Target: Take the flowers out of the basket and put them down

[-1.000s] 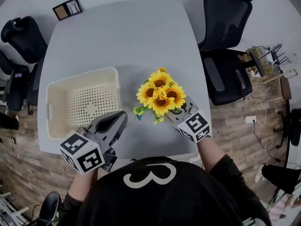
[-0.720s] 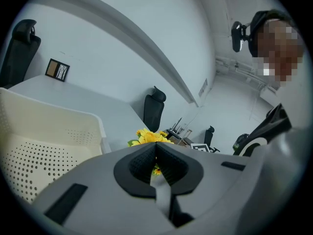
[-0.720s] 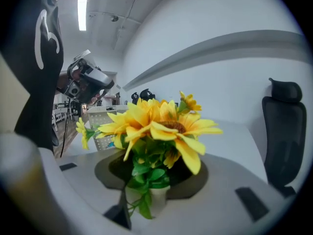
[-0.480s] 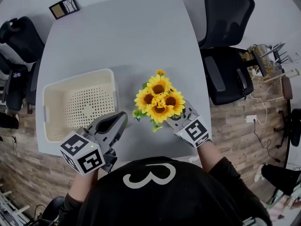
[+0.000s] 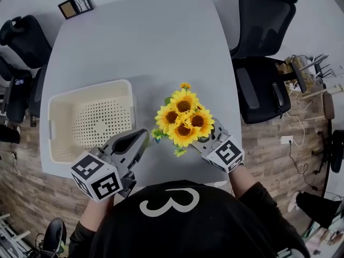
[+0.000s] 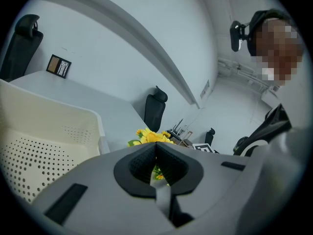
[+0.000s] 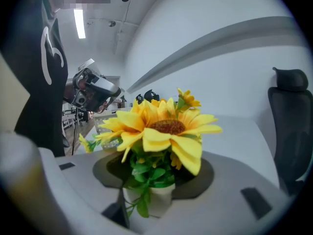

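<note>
A bunch of yellow sunflowers [image 5: 184, 117] in a small white pot [image 7: 149, 199] stands upright on the grey table [image 5: 140, 42], to the right of the cream perforated basket [image 5: 88, 86]. My right gripper [image 5: 207, 136] reaches in from the near right. The pot fills the gap between its jaws, which are opening. In the right gripper view, the blooms [image 7: 166, 126] hide the gripper [image 7: 151, 190]. My left gripper [image 5: 142, 136] hovers shut and holds nothing, at the basket's near right corner. In its own view the left gripper [image 6: 156, 145] points past the basket [image 6: 54, 106] at the flowers [image 6: 151, 137].
Black office chairs stand at the table's right side [image 5: 263, 87], far right corner [image 5: 258, 15] and left side [image 5: 24, 39]. A small framed picture [image 5: 75, 7] lies at the far left corner. The table's near edge runs just under both grippers.
The flowers and my right gripper have drifted slightly toward the near edge and the right. The left gripper has hardly moved and stays shut.
</note>
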Available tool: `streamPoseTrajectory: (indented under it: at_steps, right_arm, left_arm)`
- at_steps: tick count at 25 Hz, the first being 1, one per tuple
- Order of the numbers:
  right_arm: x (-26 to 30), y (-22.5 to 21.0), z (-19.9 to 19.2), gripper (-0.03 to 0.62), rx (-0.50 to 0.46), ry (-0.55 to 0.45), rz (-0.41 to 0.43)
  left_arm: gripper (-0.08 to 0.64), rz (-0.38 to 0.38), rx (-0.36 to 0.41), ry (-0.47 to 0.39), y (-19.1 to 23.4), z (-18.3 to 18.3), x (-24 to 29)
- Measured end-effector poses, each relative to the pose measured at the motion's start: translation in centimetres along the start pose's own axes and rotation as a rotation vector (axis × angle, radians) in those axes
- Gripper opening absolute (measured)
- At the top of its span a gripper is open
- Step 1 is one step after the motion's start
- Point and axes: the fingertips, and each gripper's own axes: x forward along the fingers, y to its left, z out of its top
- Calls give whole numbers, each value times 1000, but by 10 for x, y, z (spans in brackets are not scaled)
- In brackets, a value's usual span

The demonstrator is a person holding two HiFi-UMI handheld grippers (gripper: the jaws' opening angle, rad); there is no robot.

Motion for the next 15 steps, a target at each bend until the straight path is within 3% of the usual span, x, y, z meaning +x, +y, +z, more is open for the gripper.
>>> streamPoseTrajectory:
  at_steps: [6, 15]
  right_arm:
    - [0, 1, 1, 262, 36, 0, 13]
    - [-11, 0, 0, 318, 34, 21, -65]
  left_arm:
    - [9, -5, -7, -14, 0, 0, -3]
    - [9, 4, -7, -32, -3, -9, -25]
